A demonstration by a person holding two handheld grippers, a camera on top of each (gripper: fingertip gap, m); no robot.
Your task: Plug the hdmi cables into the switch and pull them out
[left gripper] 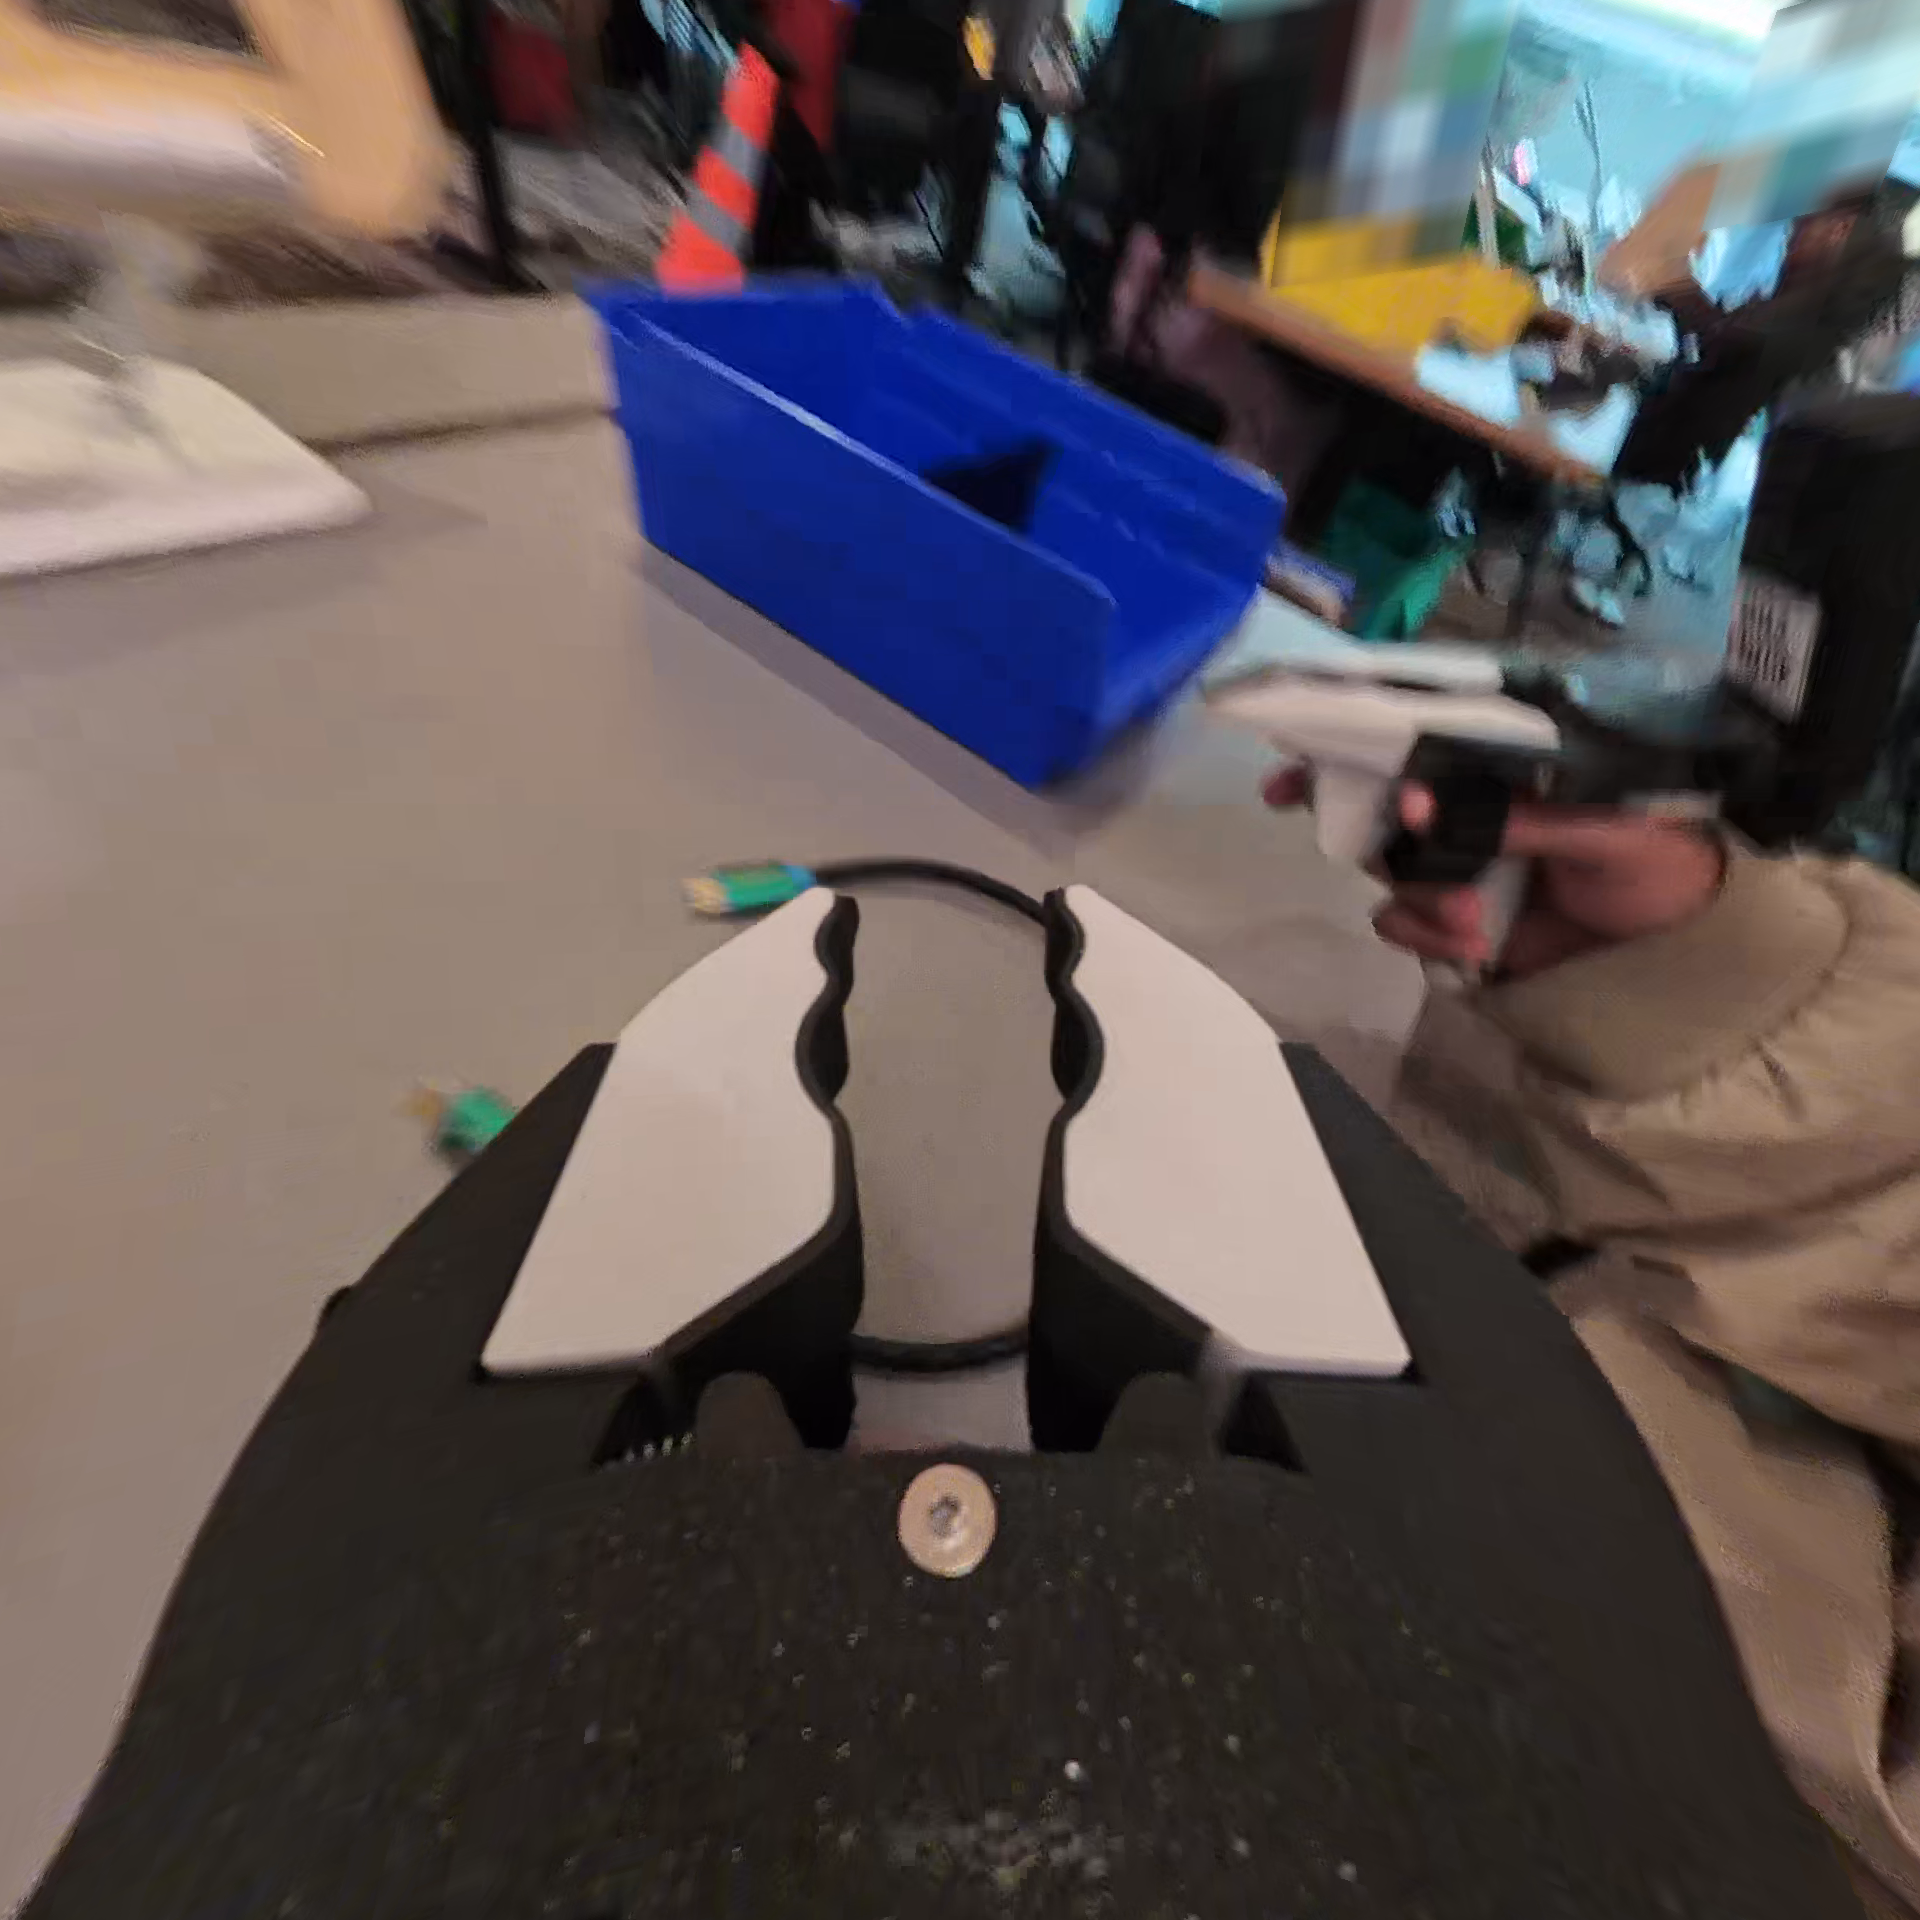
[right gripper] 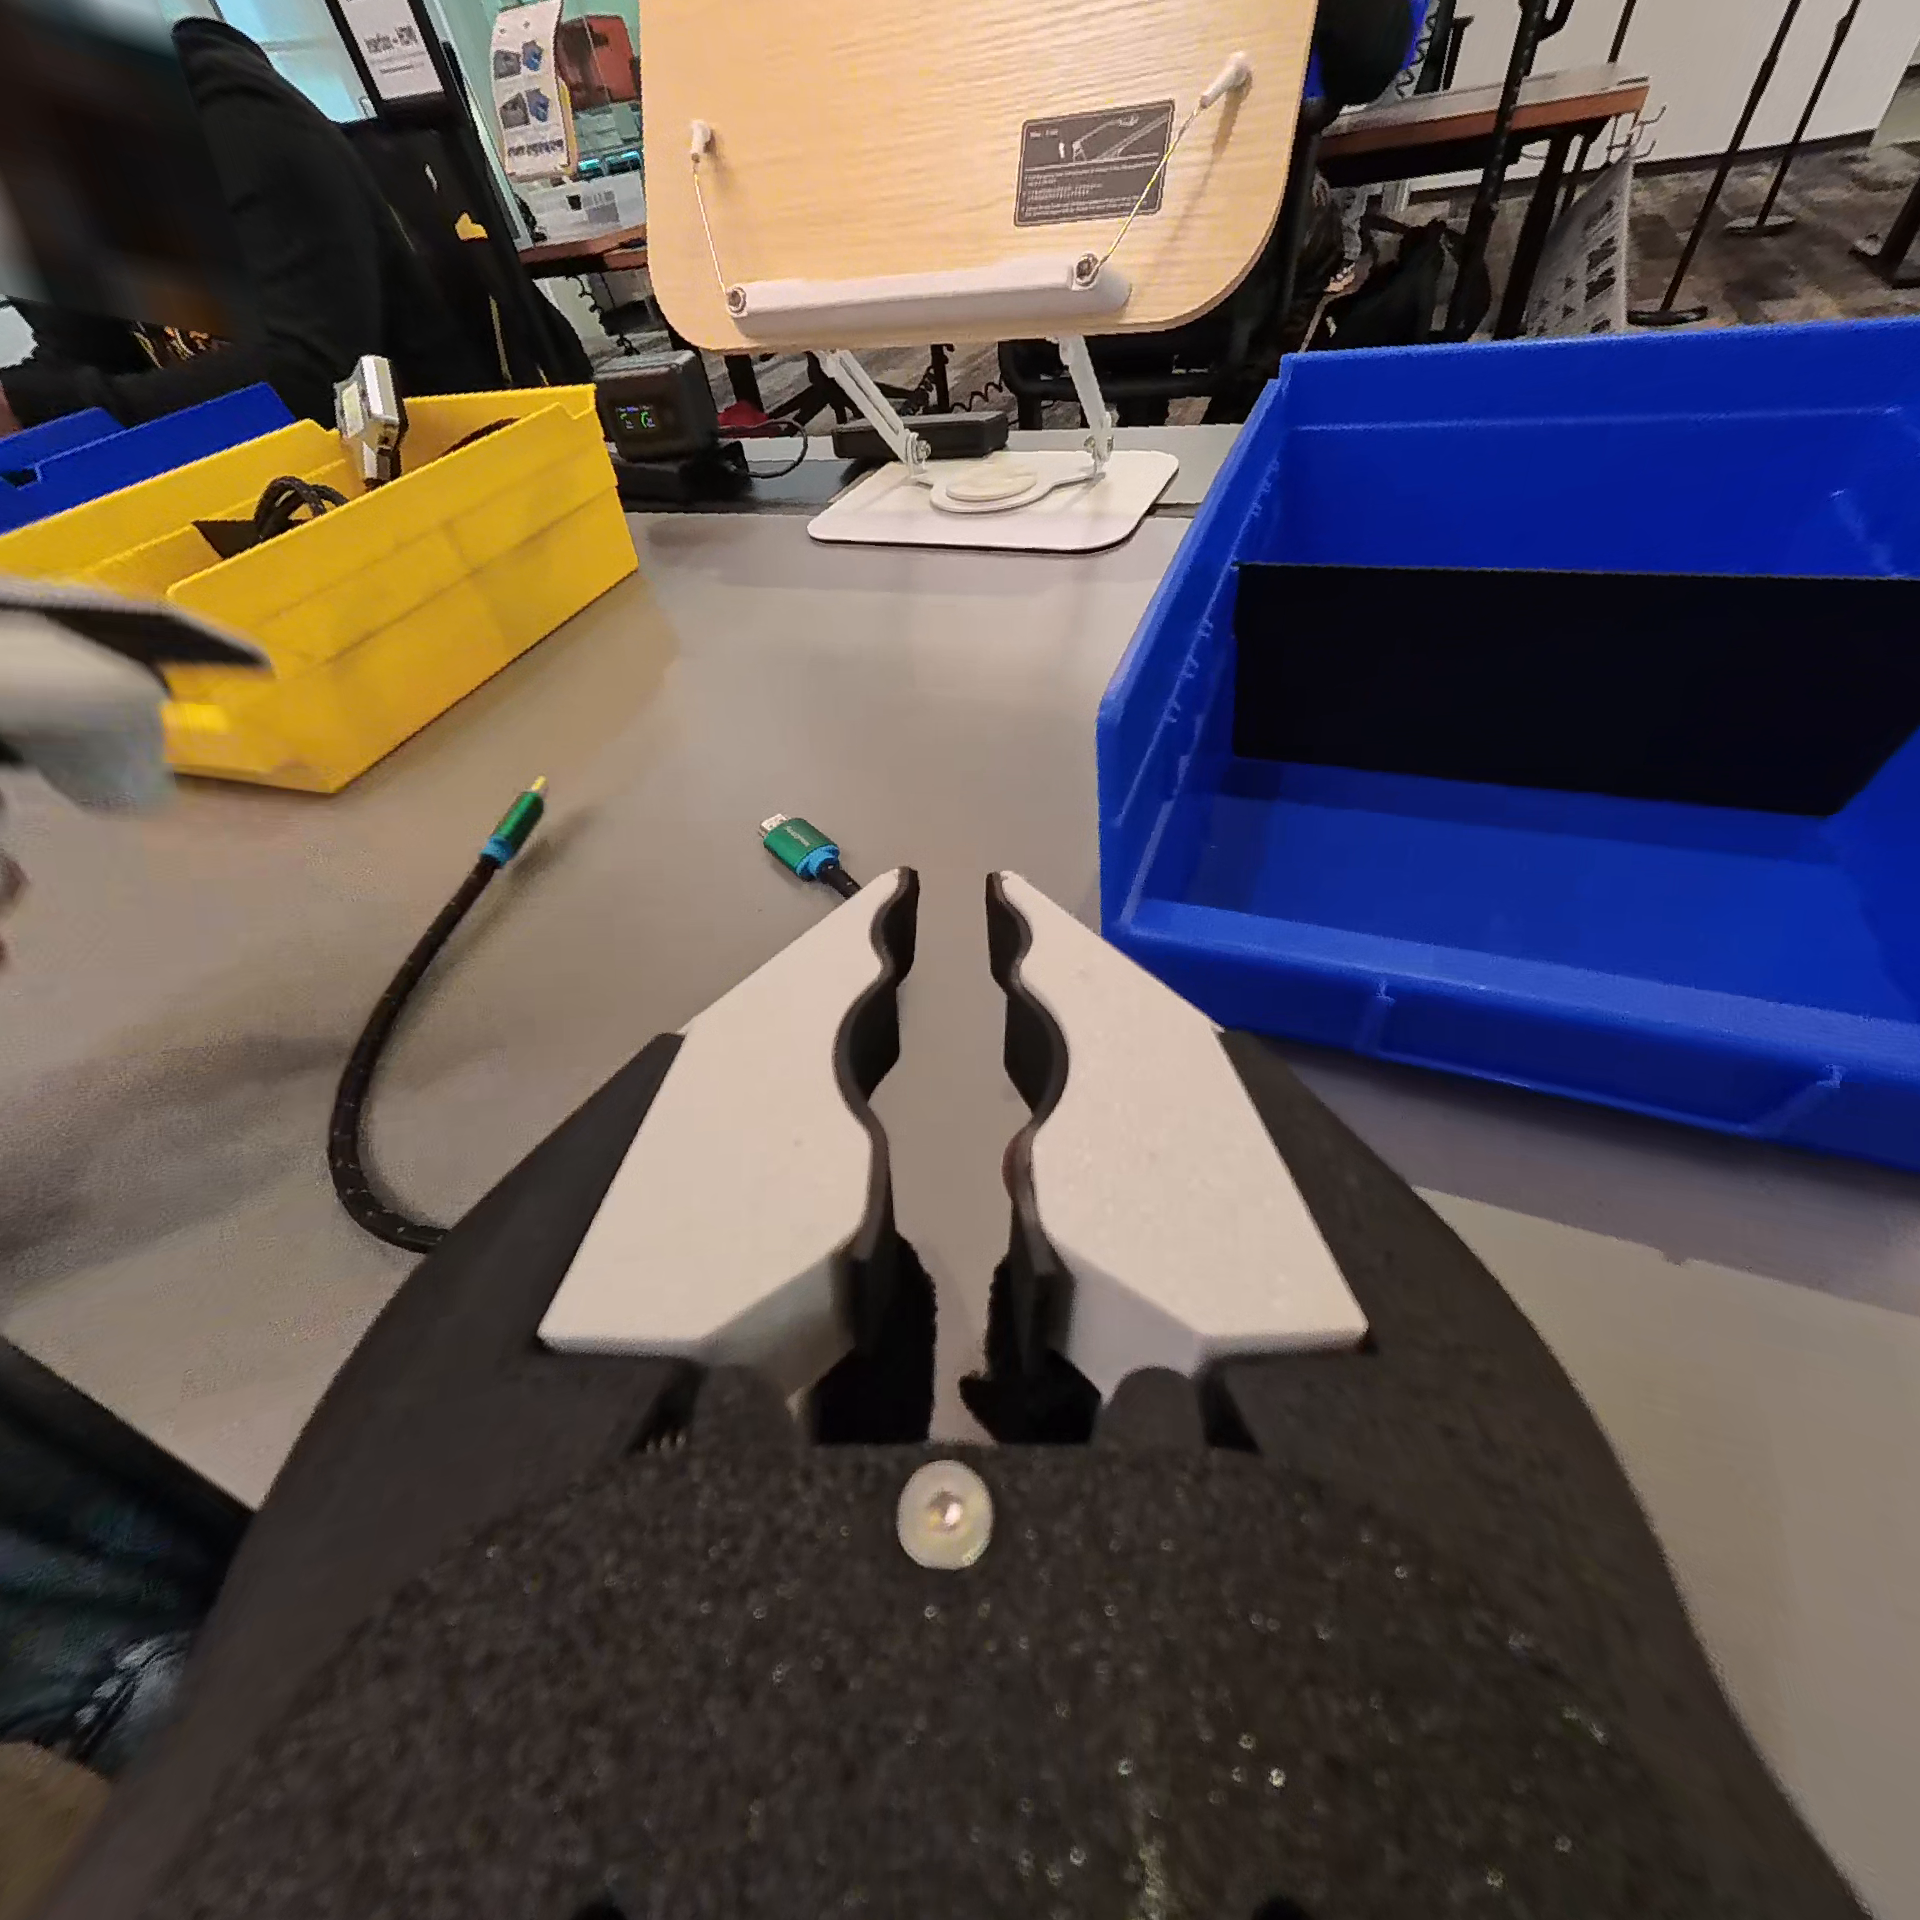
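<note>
A short black braided HDMI cable (right gripper: 384, 1060) lies on the grey table (right gripper: 831, 675), with a green plug at each end (right gripper: 520, 821) (right gripper: 800, 844). In the left wrist view the plugs (left gripper: 748, 888) (left gripper: 468, 1117) lie just ahead and to the left, and the cable (left gripper: 935, 873) loops under my left gripper (left gripper: 951, 904), which is open and empty above it. My right gripper (right gripper: 951, 883) is open with a narrow gap and empty, its tips just right of the nearer plug. It also shows in the left wrist view (left gripper: 1351, 727), held by a hand. No switch is clearly in view.
A blue bin (right gripper: 1507, 935) stands at right, also in the left wrist view (left gripper: 935, 551). A yellow bin (right gripper: 364, 623) at left holds dark cables and a small silver device (right gripper: 366, 410). A wooden book stand (right gripper: 966, 177) stands at the back. My left gripper's tip (right gripper: 83, 686) shows at left. Left tips to right tips: about 20 cm.
</note>
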